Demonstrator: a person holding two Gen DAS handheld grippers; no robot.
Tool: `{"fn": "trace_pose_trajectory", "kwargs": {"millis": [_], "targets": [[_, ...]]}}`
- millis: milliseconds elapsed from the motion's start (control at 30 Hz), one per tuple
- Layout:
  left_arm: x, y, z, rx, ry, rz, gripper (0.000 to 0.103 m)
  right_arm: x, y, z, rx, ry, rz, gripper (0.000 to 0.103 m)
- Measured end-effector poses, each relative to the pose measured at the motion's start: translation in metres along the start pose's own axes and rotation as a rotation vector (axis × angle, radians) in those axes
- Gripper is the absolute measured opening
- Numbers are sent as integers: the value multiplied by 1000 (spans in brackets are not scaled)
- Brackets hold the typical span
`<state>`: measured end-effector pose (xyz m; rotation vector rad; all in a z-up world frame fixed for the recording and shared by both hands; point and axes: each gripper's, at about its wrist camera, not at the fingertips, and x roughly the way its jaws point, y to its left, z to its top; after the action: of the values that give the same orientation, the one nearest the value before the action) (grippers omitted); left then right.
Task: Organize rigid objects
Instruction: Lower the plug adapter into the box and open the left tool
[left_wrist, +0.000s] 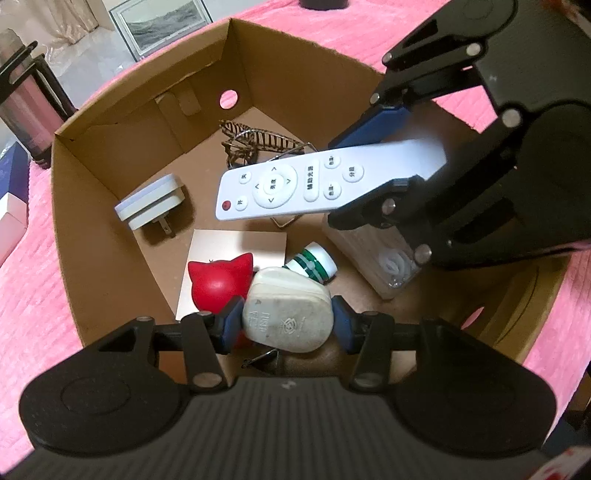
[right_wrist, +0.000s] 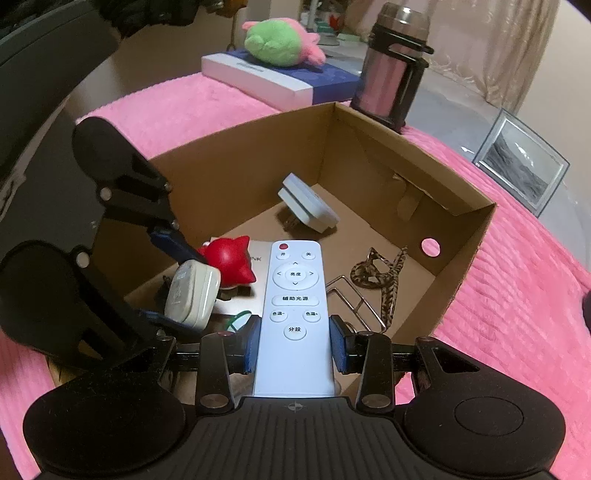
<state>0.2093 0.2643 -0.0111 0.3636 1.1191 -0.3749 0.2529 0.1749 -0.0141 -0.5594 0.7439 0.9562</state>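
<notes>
Slim white plastic remote (right_wrist: 295, 295), long axis pointing away along right tongs (right_wrist: 295, 343), clamped. Rounded off-white plug (left_wrist: 286, 310) gripped in left tongs (left_wrist: 284, 325) over cardboard box (left_wrist: 110, 155).

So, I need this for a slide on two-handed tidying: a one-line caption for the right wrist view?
Right gripper holds a white remote control over the open cardboard box.

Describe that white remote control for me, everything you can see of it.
The white remote control is a slim, flat plastic bar with rounded corners. It carries a red round button at its far end, a round direction pad and several oval white keys with Chinese labels. The right gripper clamps its near end between blue pads, face up, above the open cardboard box. Nothing else touches it.
</notes>
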Motion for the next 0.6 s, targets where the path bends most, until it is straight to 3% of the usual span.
{"fn": "trace_pose_trajectory", "kwargs": {"millis": [600], "targets": [[20,-1,11,5,76,5,45,7,-1,0,-88,25,18,35]]}}
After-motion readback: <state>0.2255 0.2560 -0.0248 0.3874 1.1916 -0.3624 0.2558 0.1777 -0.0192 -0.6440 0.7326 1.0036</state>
